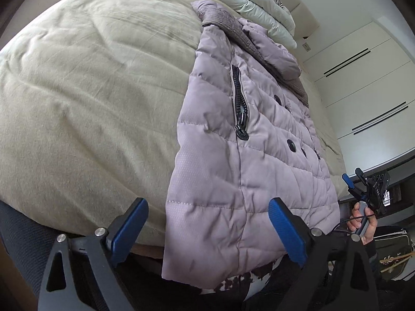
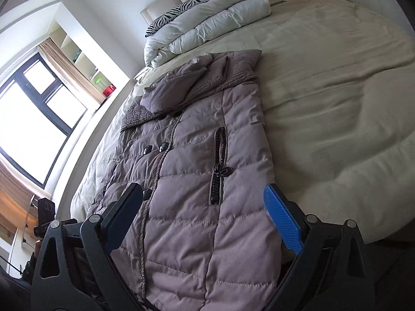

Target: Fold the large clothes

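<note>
Two pairs of blue-padded black tongs stand wide open over a bed, neither holding anything. Seen from the left wrist, the left gripper (image 1: 207, 229) has its jaws spread astride the near left edge of a quilted mauve-grey puffer jacket (image 1: 249, 140), its pads clear of the fabric; whether the right-hand pad brushes the cloth is hard to judge. The right gripper (image 2: 205, 215) likewise spans the jacket's lower front with its jaws parted and nothing clamped. The jacket lies flat, front up, along the near side of a beige bedspread (image 1: 85, 98), its hem hanging over the mattress edge and cut off by the frame; its sleeves are hidden from view. A black pocket zip (image 2: 219, 165) and dark round buttons (image 2: 155, 148) show on its front. Beyond the ribbed collar sits a rolled white duvet (image 2: 207, 23) with a zebra-print pillow (image 2: 179, 10) partly buried behind it. At the far right of the left view, a person's hand (image 1: 363, 225) grips the other tool's handle.
</note>
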